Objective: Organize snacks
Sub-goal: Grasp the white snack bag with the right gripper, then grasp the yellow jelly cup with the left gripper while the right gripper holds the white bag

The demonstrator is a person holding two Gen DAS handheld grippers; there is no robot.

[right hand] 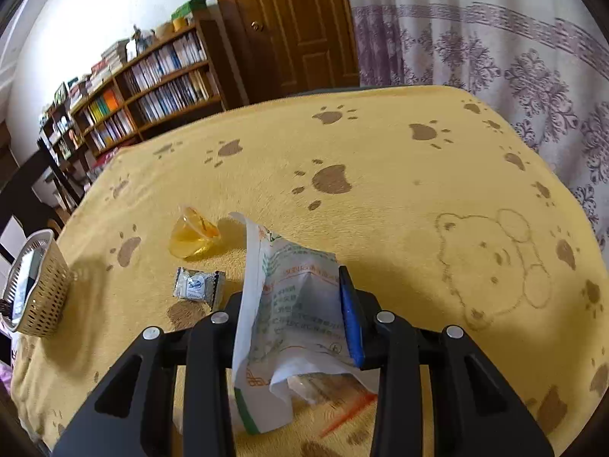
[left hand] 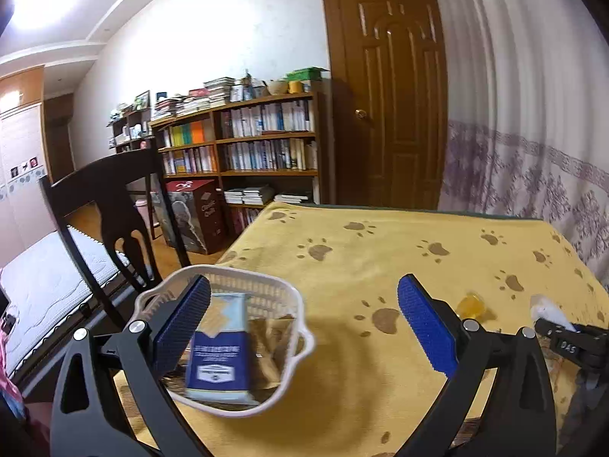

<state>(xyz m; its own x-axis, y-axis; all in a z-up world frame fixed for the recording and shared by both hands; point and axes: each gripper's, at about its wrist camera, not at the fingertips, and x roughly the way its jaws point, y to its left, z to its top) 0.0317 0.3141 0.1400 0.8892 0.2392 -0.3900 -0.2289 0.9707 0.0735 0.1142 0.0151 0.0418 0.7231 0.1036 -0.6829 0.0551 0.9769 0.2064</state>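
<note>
Fingers (left hand: 190, 320) of the left gripper (left hand: 304, 327) gape above the white basket (left hand: 293, 361) holding a blue cracker packet (left hand: 220, 358), while only the right wrist view shows the right gripper (right hand: 297, 304) clamped on a white snack bag (right hand: 289, 304) beside a silver candy wrapper (right hand: 198, 285).

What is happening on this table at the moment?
A person is sorting snacks with two handheld grippers. The right gripper is shut on a white packet above the yellow cloth. The left gripper is open near the basket, which already holds a blue pack. A jelly cup and a small candy lie on the cloth.
</note>
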